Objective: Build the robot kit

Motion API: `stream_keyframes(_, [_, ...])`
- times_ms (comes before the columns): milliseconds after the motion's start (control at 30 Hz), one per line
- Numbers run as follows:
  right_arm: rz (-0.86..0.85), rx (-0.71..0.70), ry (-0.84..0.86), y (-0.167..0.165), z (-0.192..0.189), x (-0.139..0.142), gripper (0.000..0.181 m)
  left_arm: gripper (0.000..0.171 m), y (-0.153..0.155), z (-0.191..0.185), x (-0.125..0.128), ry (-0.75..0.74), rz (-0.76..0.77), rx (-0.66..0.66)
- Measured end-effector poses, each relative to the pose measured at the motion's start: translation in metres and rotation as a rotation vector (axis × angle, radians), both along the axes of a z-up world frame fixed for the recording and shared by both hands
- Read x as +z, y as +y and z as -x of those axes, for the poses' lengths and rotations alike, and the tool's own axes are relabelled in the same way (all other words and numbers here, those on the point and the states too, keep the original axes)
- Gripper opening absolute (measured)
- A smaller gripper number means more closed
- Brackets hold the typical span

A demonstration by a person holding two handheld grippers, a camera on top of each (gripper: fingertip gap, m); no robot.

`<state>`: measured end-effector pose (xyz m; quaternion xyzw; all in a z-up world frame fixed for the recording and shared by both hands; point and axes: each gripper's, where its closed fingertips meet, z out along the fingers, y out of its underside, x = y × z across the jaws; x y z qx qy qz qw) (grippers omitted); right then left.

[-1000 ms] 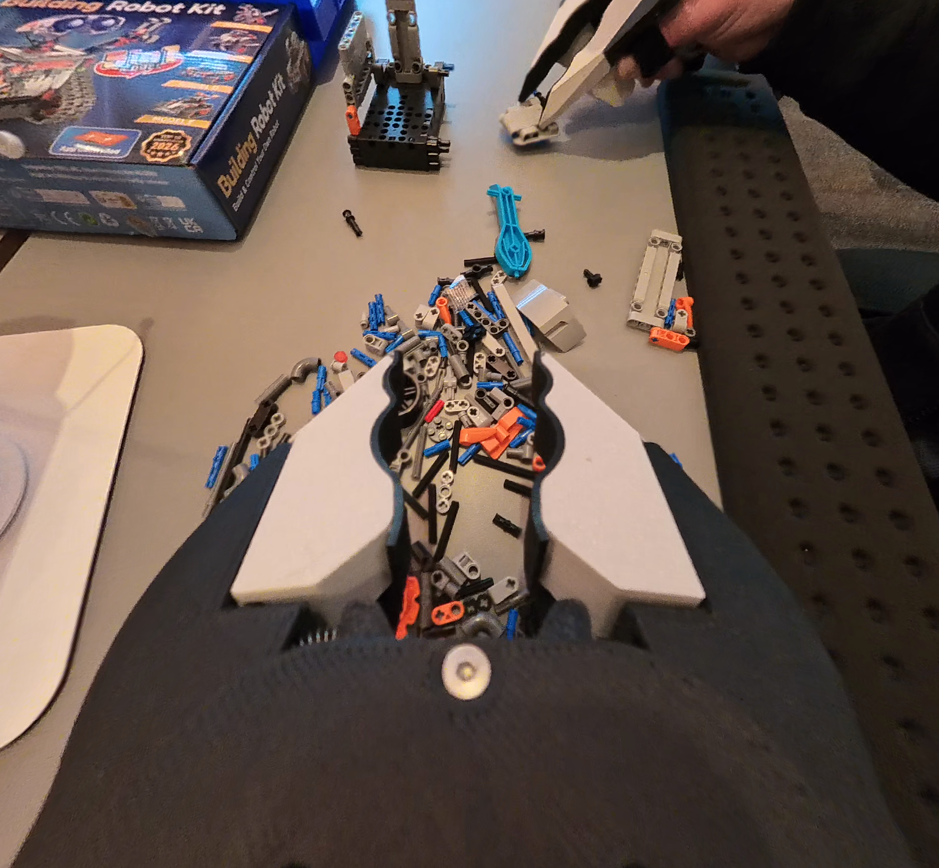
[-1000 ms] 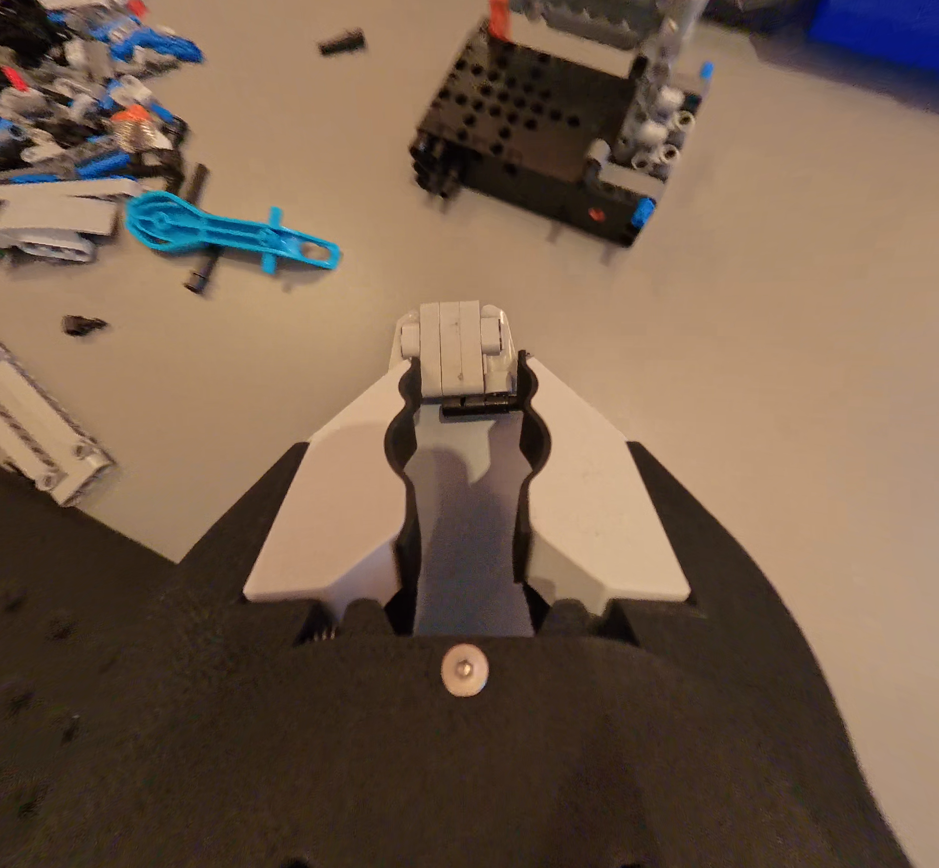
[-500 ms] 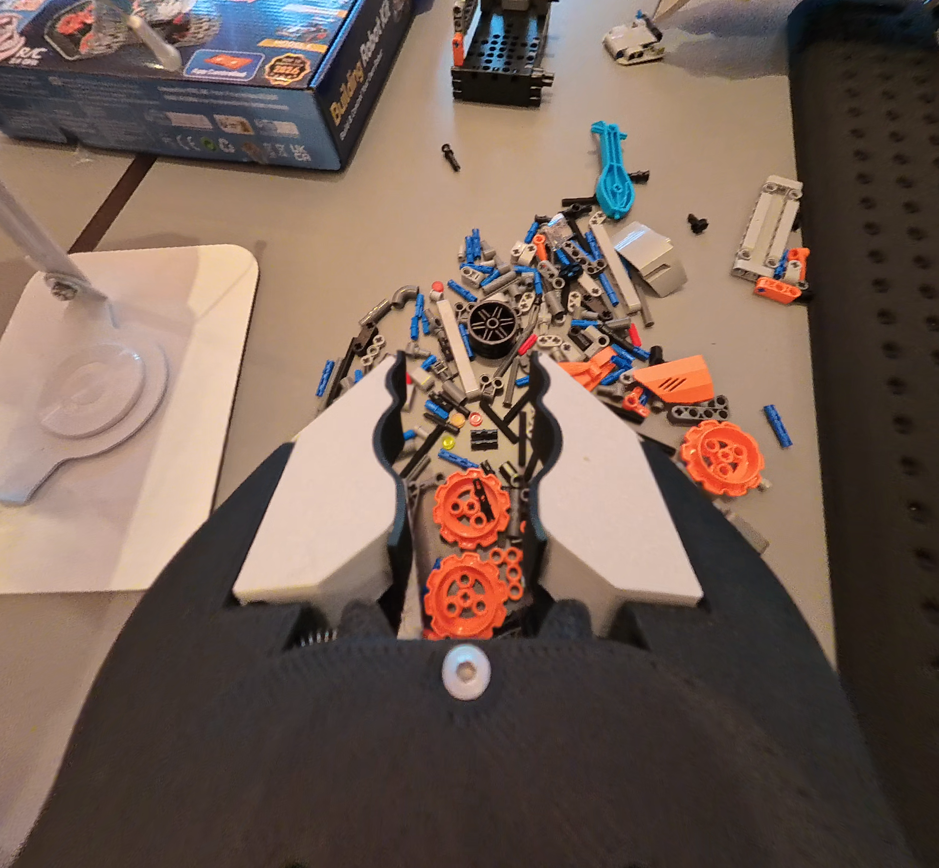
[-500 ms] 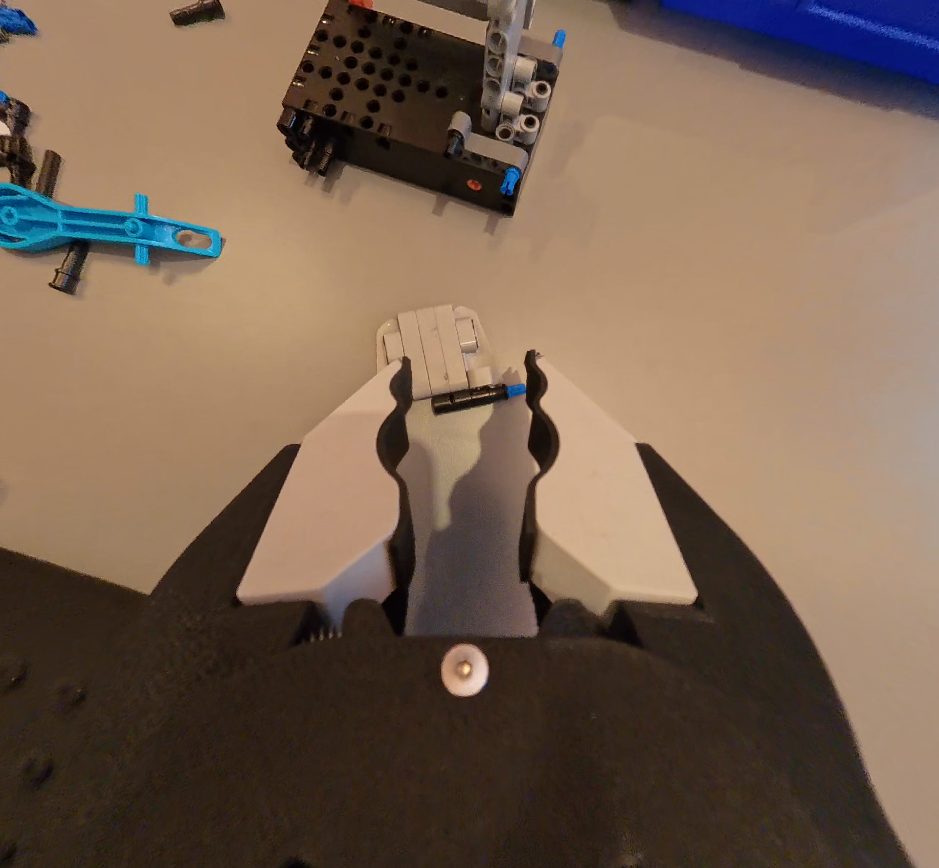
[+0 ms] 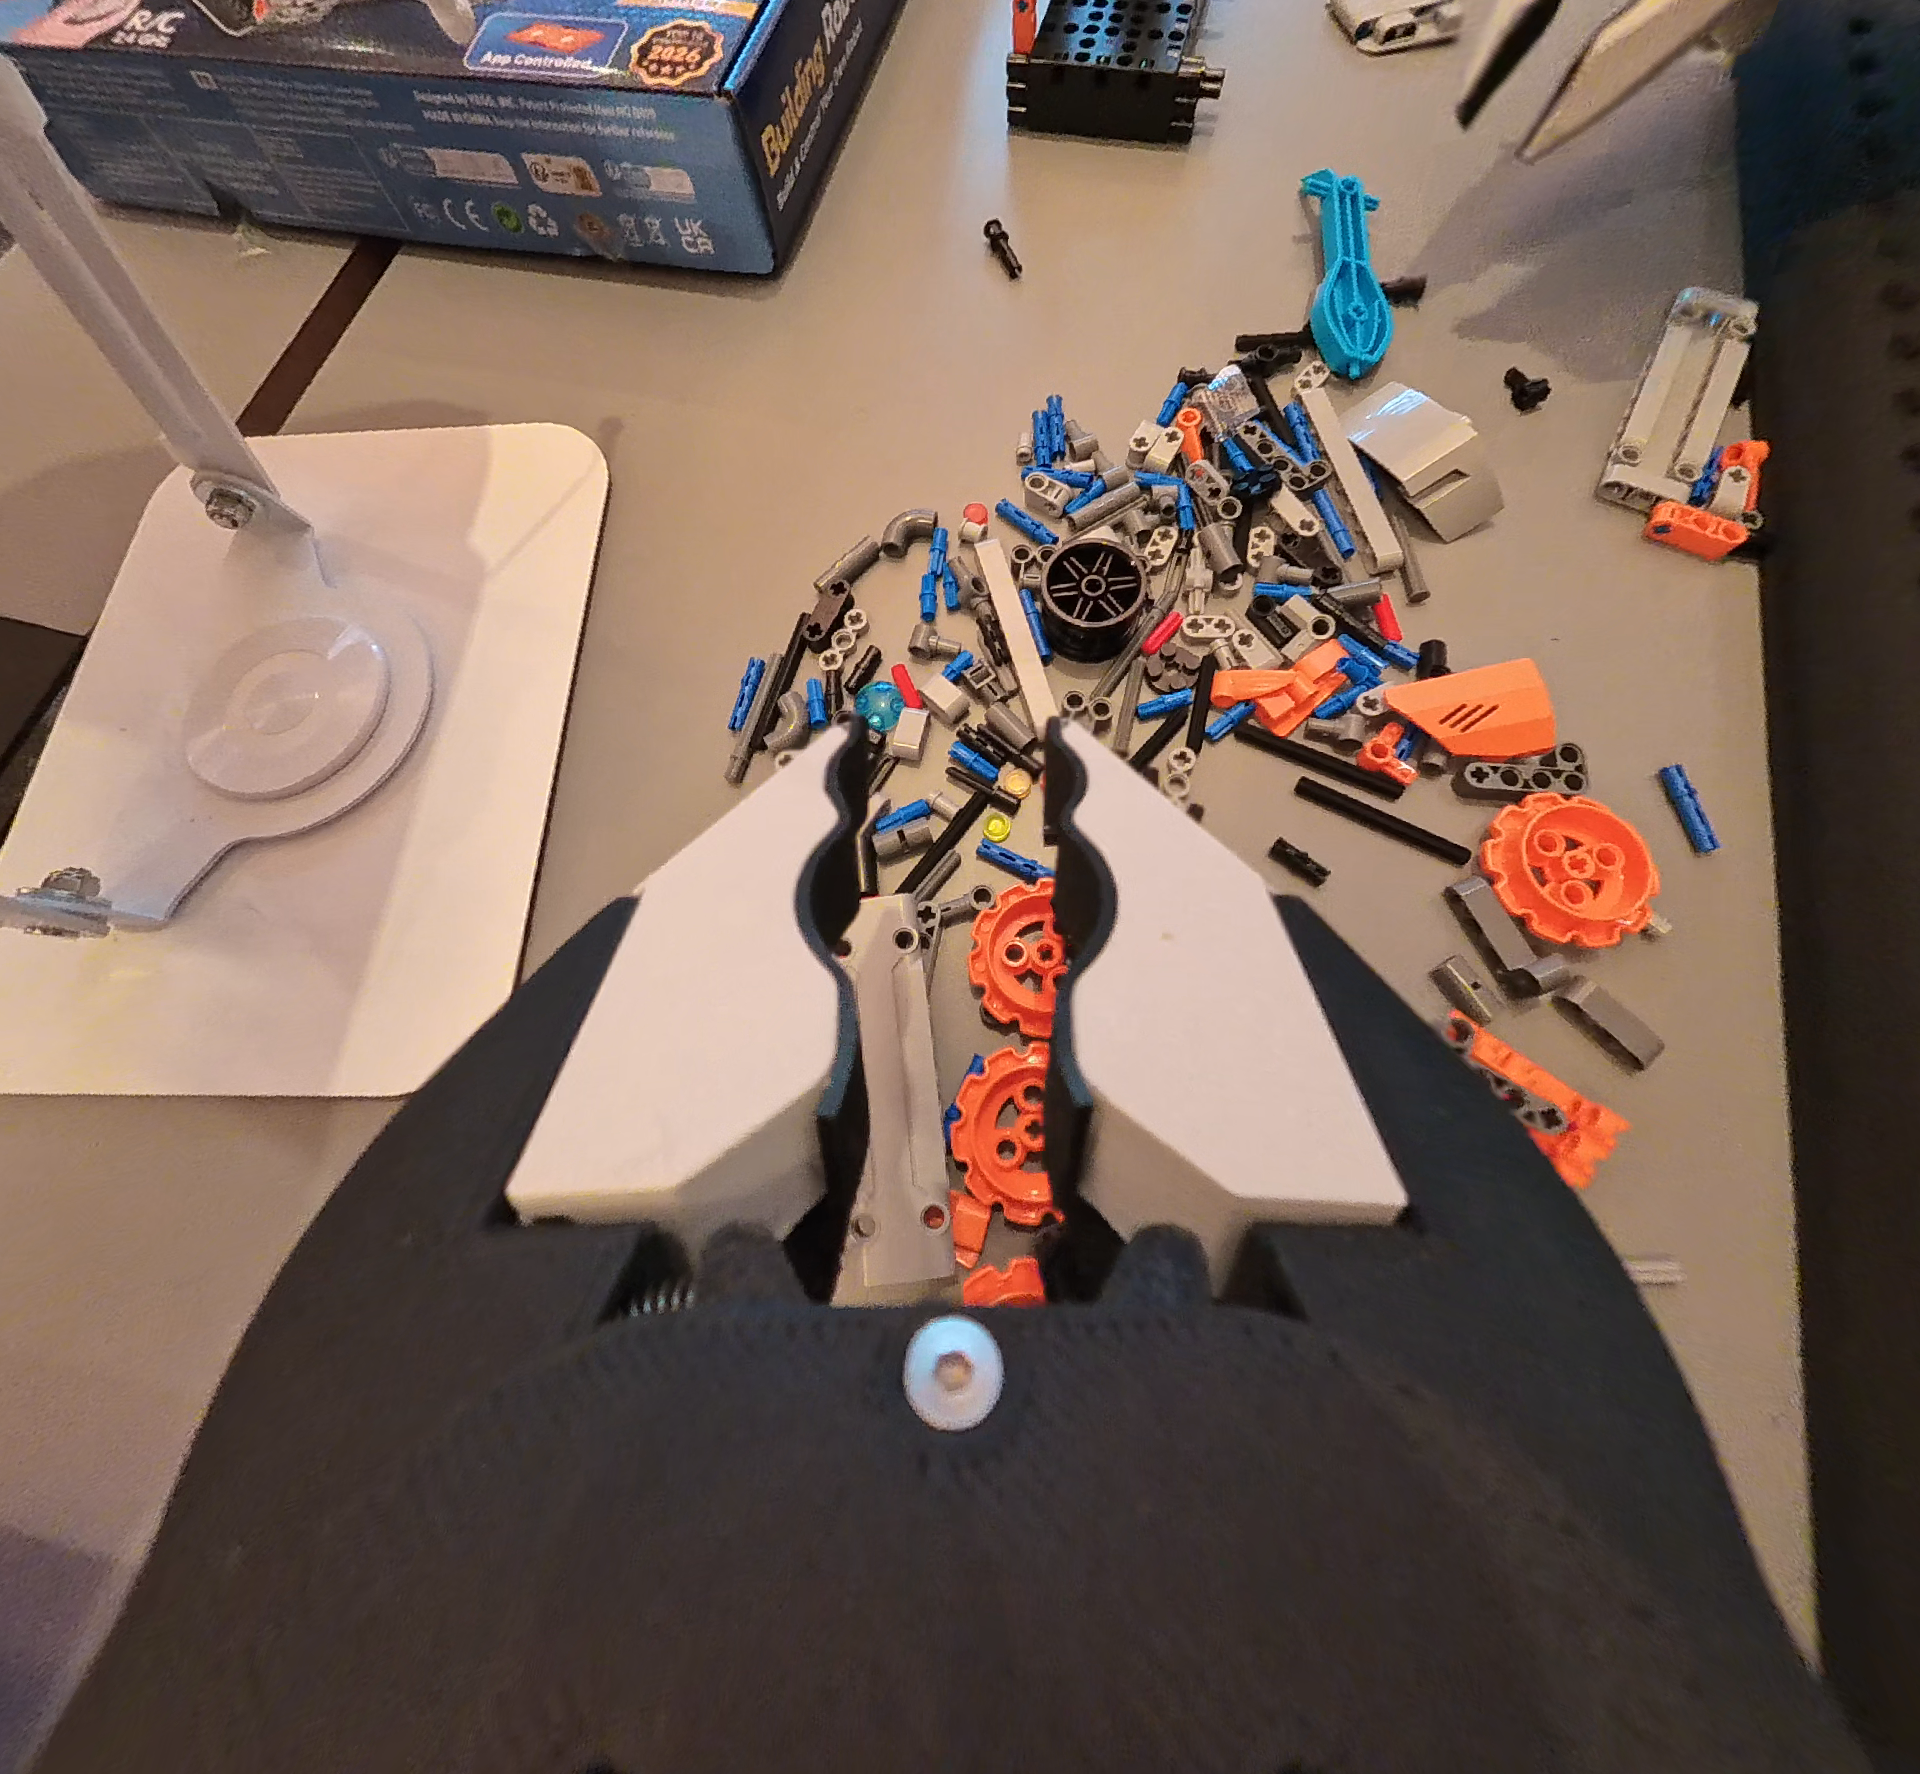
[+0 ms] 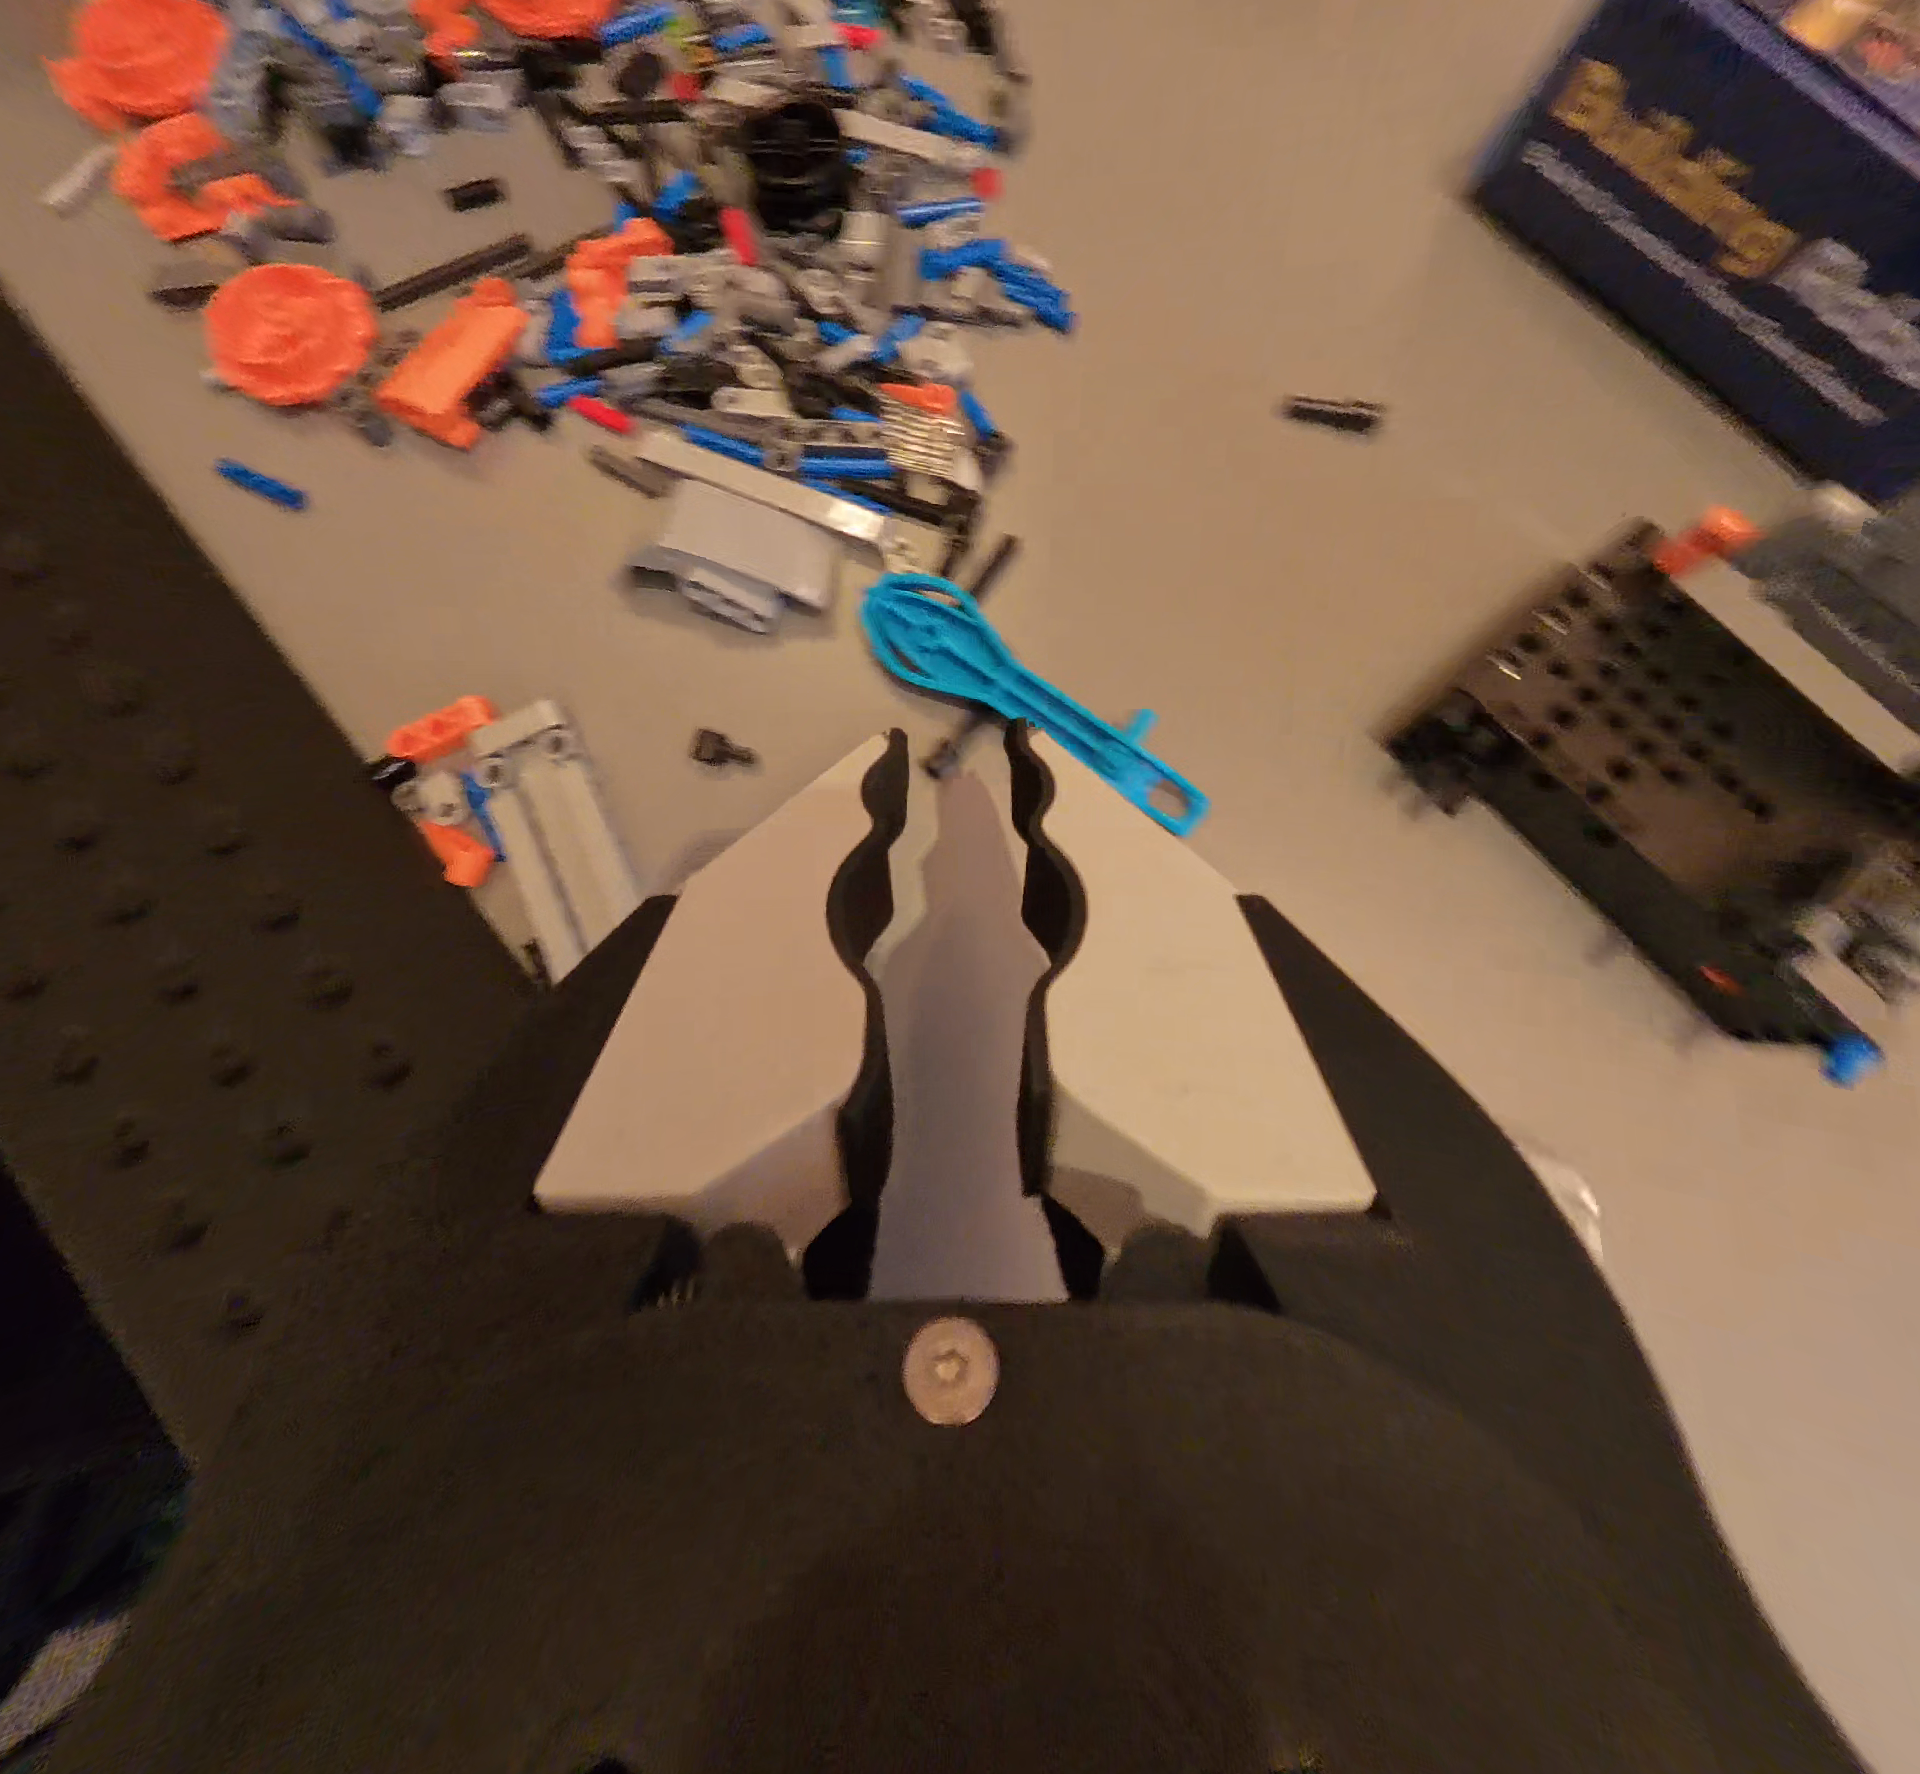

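Note:
My left gripper (image 5: 954, 737) is open and empty, hovering over the near side of a pile of small building pieces (image 5: 1195, 581). A grey panel piece (image 5: 894, 1049) and orange gears (image 5: 1023, 955) lie on the table under its jaws. My right gripper (image 6: 954, 737) holds nothing, its jaws only a little apart, above the table just short of a turquoise tool (image 6: 997, 675); this view is blurred. It also shows in the left wrist view (image 5: 1496, 129), raised at the far right. A small grey-white assembly (image 5: 1397, 5) lies on the table beside a black perforated base assembly (image 5: 1117, 31).
A blue kit box (image 5: 468, 41) stands at the far left. A white stand base (image 5: 312, 685) lies at the left. A dark perforated mat (image 5: 1849, 789) runs along the right. A grey frame with an orange piece (image 6: 520, 789) and a loose black pin (image 5: 1003, 244) lie near the pile. My hands' fingertips stand some 25 centimetres from each other.
My right gripper let go of the small grey-white assembly, lifted away, swung toward the pile and narrowed its jaws. My left gripper drew back over the pile's near side.

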<state>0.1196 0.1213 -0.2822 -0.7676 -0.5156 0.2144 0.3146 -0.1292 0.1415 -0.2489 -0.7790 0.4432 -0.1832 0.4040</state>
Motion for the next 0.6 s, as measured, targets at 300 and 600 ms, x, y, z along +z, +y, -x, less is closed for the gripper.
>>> stream_keyframes(300, [0.044,0.234,-0.128,-0.041,0.027,-0.037,0.018,0.028,0.001,0.003,-0.006,0.003,0.02,-0.008])
stream_keyframes(600, [0.037,0.28,-0.118,-0.045,0.034,-0.041,0.0,0.029,0.001,-0.002,-0.01,0.004,0.029,-0.018])
